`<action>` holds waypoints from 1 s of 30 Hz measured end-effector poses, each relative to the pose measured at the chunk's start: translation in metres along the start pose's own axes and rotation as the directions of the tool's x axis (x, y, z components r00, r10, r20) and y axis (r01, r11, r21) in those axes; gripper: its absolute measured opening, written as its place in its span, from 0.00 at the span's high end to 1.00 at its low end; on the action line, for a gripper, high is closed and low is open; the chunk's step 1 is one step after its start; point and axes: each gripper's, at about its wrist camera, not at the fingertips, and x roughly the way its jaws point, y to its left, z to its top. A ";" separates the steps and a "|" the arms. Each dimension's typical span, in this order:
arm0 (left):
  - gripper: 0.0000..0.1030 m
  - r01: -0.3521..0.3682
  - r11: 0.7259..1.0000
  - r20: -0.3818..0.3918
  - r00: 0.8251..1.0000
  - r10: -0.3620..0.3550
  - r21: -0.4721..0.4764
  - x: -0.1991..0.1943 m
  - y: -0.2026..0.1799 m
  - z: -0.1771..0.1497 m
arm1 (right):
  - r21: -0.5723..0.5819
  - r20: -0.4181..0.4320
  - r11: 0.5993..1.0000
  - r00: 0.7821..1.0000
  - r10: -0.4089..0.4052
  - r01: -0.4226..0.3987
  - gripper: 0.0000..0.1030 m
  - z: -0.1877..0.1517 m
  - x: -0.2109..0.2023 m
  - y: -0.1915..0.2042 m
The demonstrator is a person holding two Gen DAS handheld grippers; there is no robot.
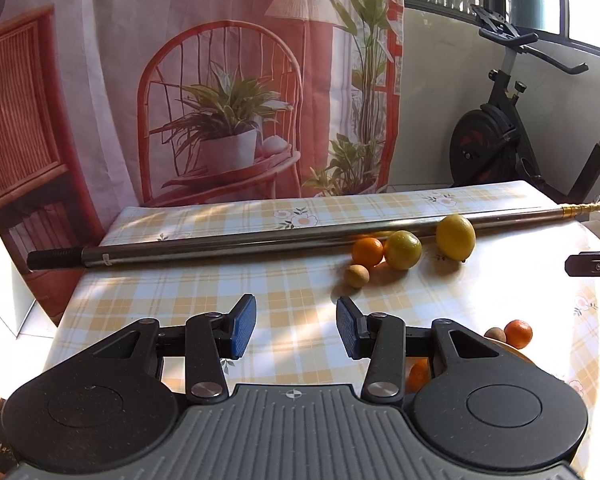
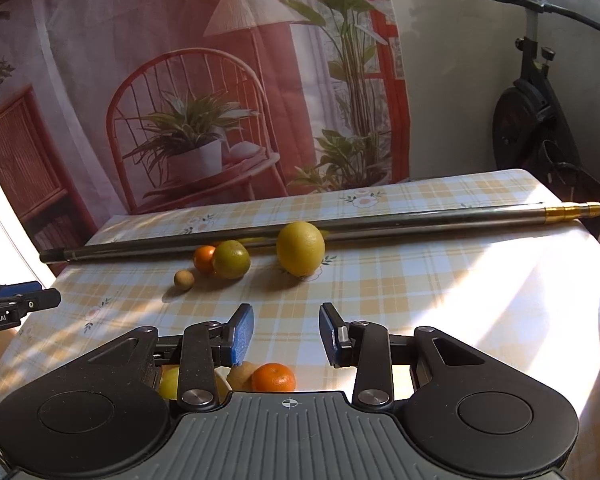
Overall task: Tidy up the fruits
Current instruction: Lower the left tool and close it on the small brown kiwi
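Note:
On the checked tablecloth [image 1: 204, 304] [image 2: 400, 292] lie a yellow lemon [image 1: 455, 237] [image 2: 300, 248], a yellow-green citrus [image 1: 403, 249] [image 2: 231, 259], an orange mandarin [image 1: 367, 251] [image 2: 203, 258] and a small brown round fruit [image 1: 356, 276] [image 2: 183, 280]. Closer in sit another mandarin [image 1: 518, 333] [image 2: 273, 377] and a brown fruit [image 1: 495, 333] [image 2: 241, 374], partly hidden by the gripper bodies. My left gripper [image 1: 296, 326] hangs open and empty, short of the far fruits. My right gripper [image 2: 286, 332] is open and empty too. Each gripper's tip shows at the other view's edge.
A long metal pole [image 1: 260, 240] [image 2: 380, 222] with a gold end lies across the table behind the fruit. A printed curtain [image 1: 220, 80] hangs behind the table. An exercise bike [image 1: 508, 136] [image 2: 540, 120] stands at the back right. Strong sunlight falls on the right side.

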 end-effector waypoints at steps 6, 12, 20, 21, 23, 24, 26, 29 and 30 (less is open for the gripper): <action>0.55 -0.014 0.999 0.018 1.000 0.015 -0.031 0.004 0.007 0.013 | -0.010 0.043 1.000 0.999 -0.012 0.012 0.67 0.017 0.001 -0.006; 0.55 0.000 1.000 0.011 1.000 0.000 -0.017 0.016 0.001 0.015 | -0.021 0.033 1.000 0.999 -0.018 0.019 0.67 0.018 0.011 -0.008; 0.55 0.040 0.999 0.003 0.999 -0.040 -0.006 0.049 -0.013 0.019 | -0.008 0.001 1.000 1.000 -0.007 0.007 0.67 0.016 0.033 -0.010; 0.55 0.049 0.999 0.005 0.999 -0.049 -0.010 0.056 -0.015 0.021 | -0.001 -0.003 1.000 1.000 -0.005 0.005 0.67 0.017 0.036 -0.010; 0.55 0.062 0.998 0.004 0.998 -0.062 -0.016 0.069 -0.018 0.024 | 0.006 -0.006 1.000 1.000 -0.001 0.001 0.67 0.019 0.042 -0.011; 0.55 0.071 0.997 -0.001 0.997 -0.071 -0.020 0.077 -0.019 0.025 | 0.005 -0.006 1.000 1.000 0.000 0.000 0.67 0.021 0.046 -0.010; 0.55 0.103 0.994 -0.023 0.994 -0.104 -0.027 0.095 -0.022 0.026 | -0.001 -0.009 1.000 1.000 0.002 -0.002 0.67 0.024 0.052 -0.009; 0.55 0.115 0.993 -0.060 0.991 -0.116 -0.024 0.120 -0.027 0.024 | -0.001 -0.016 1.000 1.000 0.010 -0.010 0.67 0.028 0.062 -0.008; 0.55 0.118 0.993 -0.069 0.990 -0.120 -0.023 0.126 -0.028 0.024 | -0.001 -0.019 1.000 1.000 0.013 -0.013 0.67 0.029 0.065 -0.007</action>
